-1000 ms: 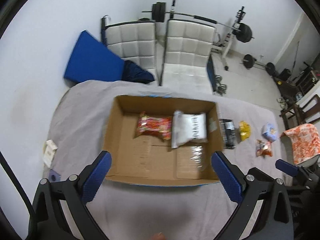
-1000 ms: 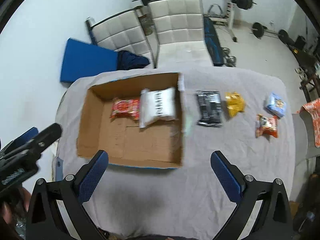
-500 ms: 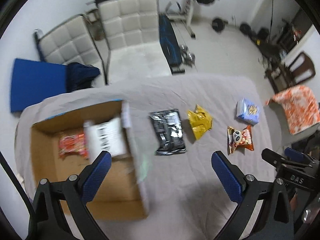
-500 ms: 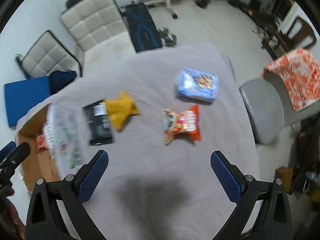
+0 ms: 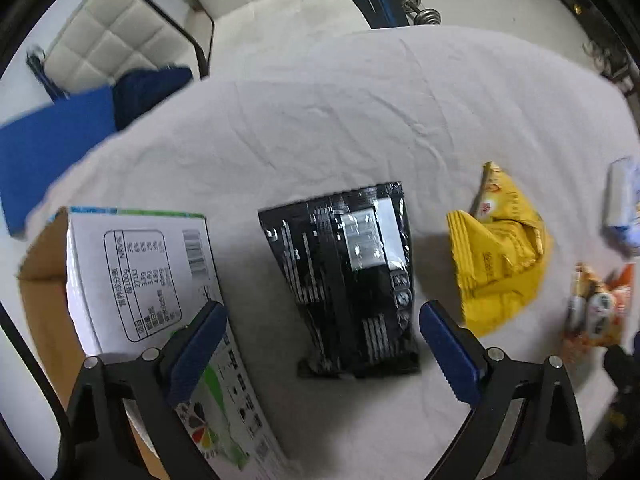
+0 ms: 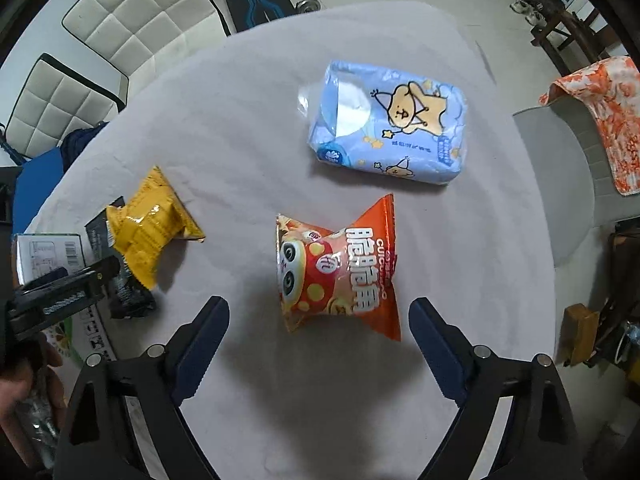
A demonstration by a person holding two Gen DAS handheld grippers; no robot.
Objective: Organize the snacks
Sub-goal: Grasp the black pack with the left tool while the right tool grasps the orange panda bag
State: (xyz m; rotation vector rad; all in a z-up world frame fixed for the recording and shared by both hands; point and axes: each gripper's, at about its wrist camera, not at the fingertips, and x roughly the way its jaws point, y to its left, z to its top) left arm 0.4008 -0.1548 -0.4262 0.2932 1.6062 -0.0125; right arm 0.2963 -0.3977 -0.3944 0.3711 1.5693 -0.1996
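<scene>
My left gripper (image 5: 320, 336) hangs wide open, empty, over the black snack packet (image 5: 352, 276) beside the cardboard box (image 5: 132, 280); my right gripper (image 6: 318, 330) gapes, empty, above the orange packet (image 6: 340, 268)

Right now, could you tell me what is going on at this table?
A person is sorting snack packets with a handheld gripper in each hand. The left gripper is open above the black packet, beside the cardboard box. The right gripper is open over the orange packet. The yellow packet and the blue packet lie on the grey tablecloth. Neither gripper holds anything.
</scene>
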